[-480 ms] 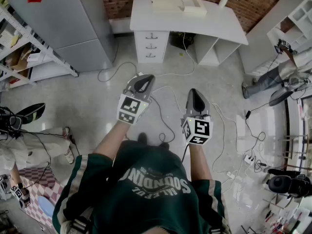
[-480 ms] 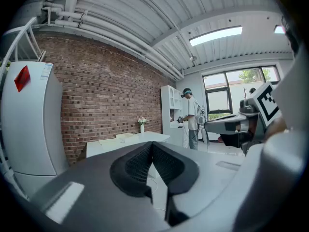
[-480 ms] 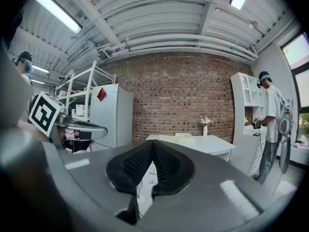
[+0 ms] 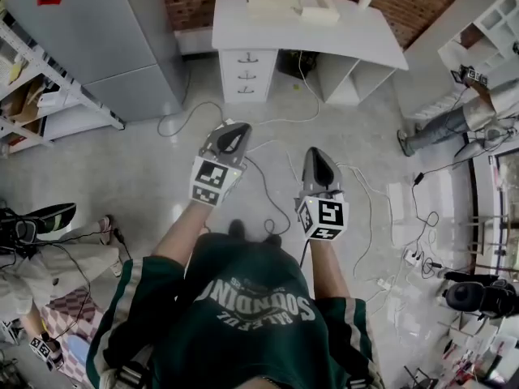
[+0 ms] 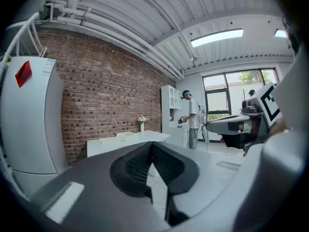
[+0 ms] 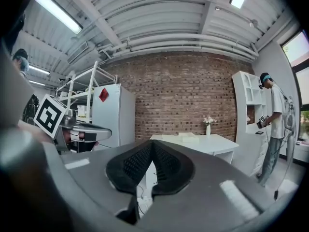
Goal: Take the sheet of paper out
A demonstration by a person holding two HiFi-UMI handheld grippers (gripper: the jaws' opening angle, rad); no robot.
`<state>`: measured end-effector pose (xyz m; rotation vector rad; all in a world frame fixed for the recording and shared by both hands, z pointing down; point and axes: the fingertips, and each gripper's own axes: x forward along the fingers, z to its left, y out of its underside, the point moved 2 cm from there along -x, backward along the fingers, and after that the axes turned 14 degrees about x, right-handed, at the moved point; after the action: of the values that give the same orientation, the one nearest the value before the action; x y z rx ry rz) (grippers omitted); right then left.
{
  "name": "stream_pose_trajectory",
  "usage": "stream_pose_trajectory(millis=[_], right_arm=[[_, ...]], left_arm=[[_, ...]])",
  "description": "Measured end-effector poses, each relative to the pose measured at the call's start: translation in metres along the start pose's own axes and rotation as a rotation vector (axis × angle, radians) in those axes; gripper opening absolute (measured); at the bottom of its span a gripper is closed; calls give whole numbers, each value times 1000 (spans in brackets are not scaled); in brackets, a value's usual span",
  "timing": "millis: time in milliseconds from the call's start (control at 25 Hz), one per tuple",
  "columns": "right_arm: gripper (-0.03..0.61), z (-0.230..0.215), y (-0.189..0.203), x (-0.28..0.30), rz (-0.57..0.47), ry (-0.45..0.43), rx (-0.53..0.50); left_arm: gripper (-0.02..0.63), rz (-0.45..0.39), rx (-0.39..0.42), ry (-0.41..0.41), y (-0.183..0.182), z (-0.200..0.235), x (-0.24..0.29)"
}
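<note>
Nothing is in hand yet. The left gripper and the right gripper are both held out in front of the person, each with its jaws pressed together on nothing; both gripper views show the pads meeting with only the room behind them. I can't pick out a loose sheet of paper anywhere. My best guess is that it's with the stuff on the white desk against the far brick wall. There's a flat pale stack at the desk's far edge and a white boxy thing just beside it on the right. It could also be inside the drawers on the desk's left side, no way to tell from here. What matters for the next move is that the desk is straight ahead and well apart from both grippers, with open floor and loose cables in between. Both grippers point roughly at the desk. The flat pale stack sits between their two lines, a bit more on the left one's side, and the left gripper is held slightly farther forward, so I'd call it marginally nearer. The stack's long axis runs left-right along the back of the desk, so it lies broadside to the grippers.
</note>
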<state>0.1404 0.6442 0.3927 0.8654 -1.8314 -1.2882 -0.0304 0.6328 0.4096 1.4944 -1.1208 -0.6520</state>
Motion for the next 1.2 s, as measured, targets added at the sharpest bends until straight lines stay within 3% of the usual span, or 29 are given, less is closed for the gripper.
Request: stream_pose_trajectory(millis=[520, 960, 1200], right_arm=[[0, 23, 5, 4, -32, 35, 24], [0, 14, -2, 31, -30, 1, 17], [0, 0, -6, 75, -22, -21, 23]], left_arm=[[11, -1, 1, 32, 16, 23, -12], [11, 6, -8, 22, 22, 33, 14], [11, 18, -5, 20, 27, 53, 48]])
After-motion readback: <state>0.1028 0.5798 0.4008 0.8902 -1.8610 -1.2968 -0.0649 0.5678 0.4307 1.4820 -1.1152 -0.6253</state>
